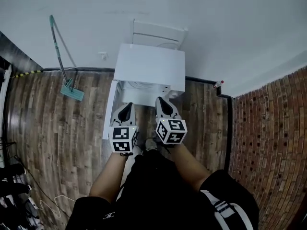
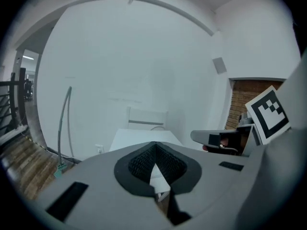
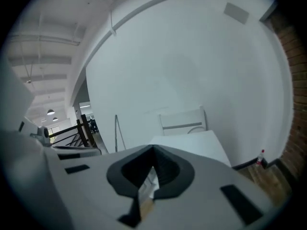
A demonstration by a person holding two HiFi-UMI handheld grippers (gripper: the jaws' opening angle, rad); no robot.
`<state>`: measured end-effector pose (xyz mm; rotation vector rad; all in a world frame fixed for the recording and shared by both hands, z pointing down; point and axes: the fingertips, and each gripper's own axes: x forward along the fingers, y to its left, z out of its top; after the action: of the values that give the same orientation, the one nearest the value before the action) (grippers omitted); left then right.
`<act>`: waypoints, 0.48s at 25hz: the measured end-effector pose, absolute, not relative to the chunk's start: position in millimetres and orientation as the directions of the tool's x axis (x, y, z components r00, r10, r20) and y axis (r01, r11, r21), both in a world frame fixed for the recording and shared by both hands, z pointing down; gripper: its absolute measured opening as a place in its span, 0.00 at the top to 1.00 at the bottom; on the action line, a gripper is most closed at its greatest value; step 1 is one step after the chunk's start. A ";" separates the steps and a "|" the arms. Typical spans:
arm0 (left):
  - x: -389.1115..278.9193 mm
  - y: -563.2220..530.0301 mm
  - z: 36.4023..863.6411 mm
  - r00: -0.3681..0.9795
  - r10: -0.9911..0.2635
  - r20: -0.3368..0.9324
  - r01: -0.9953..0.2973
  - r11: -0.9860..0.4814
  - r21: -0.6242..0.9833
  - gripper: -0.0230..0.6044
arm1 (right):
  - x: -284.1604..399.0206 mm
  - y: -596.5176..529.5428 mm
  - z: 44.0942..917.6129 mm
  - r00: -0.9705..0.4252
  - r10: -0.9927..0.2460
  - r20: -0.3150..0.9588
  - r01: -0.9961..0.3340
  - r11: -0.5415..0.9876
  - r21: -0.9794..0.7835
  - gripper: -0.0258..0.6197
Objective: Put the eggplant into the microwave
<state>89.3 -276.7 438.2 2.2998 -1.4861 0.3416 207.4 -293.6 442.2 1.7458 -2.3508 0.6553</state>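
Observation:
No eggplant shows in any view. A white box-shaped unit (image 1: 149,65) stands on the floor in front of me. A white panel (image 1: 108,110) juts out from its front left like an open door, but I cannot tell for sure that it is the microwave. My left gripper (image 1: 127,107) and right gripper (image 1: 163,102) are held up side by side over its front, both shut and empty. In the left gripper view the jaws (image 2: 154,145) meet at the tip, and the right gripper (image 2: 211,138) shows beside them. The right gripper's jaws (image 3: 153,150) are also closed on nothing.
A white chair (image 1: 158,32) stands behind the unit against the white wall. A mop (image 1: 67,83) leans at the left. A brick wall (image 1: 268,128) runs along the right, with a small bottle (image 1: 218,84) at its base. The floor is wood plank (image 1: 57,123).

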 end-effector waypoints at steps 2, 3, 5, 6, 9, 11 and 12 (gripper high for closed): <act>92.4 -276.5 412.0 0.403 -0.827 0.393 -0.915 -0.371 0.158 0.97 | 213.8 -290.4 417.5 -0.306 -0.885 0.351 -0.936 0.211 -0.283 0.94; 93.4 -277.0 399.5 0.402 -0.831 0.386 -0.915 -0.375 0.145 0.97 | 214.7 -289.0 404.6 -0.304 -0.891 0.337 -0.934 0.209 -0.289 0.94; 93.9 -279.8 375.6 0.403 -0.841 0.362 -0.914 -0.389 0.113 0.97 | 212.2 -287.2 376.3 -0.307 -0.906 0.290 -0.933 0.226 -0.280 0.94; 93.7 -280.9 365.1 0.404 -0.845 0.349 -0.913 -0.396 0.098 0.97 | 209.7 -285.9 362.0 -0.310 -0.914 0.264 -0.934 0.239 -0.267 0.94; 94.9 -283.2 341.9 0.414 -0.853 0.318 -0.908 -0.413 0.074 0.97 | 201.8 -281.4 324.3 -0.321 -0.927 0.195 -0.936 0.278 -0.217 0.94; 96.8 -283.0 333.3 0.422 -0.854 0.304 -0.904 -0.423 0.065 0.97 | 198.3 -277.7 307.8 -0.322 -0.932 0.165 -0.939 0.293 -0.179 0.94; 97.6 -281.9 330.2 0.425 -0.855 0.297 -0.902 -0.427 0.061 0.97 | 197.6 -275.6 303.1 -0.318 -0.935 0.157 -0.942 0.293 -0.165 0.94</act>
<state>97.6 -281.9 330.2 2.4673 -1.5452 0.3268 197.6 -275.6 303.1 1.8157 -2.5013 0.3532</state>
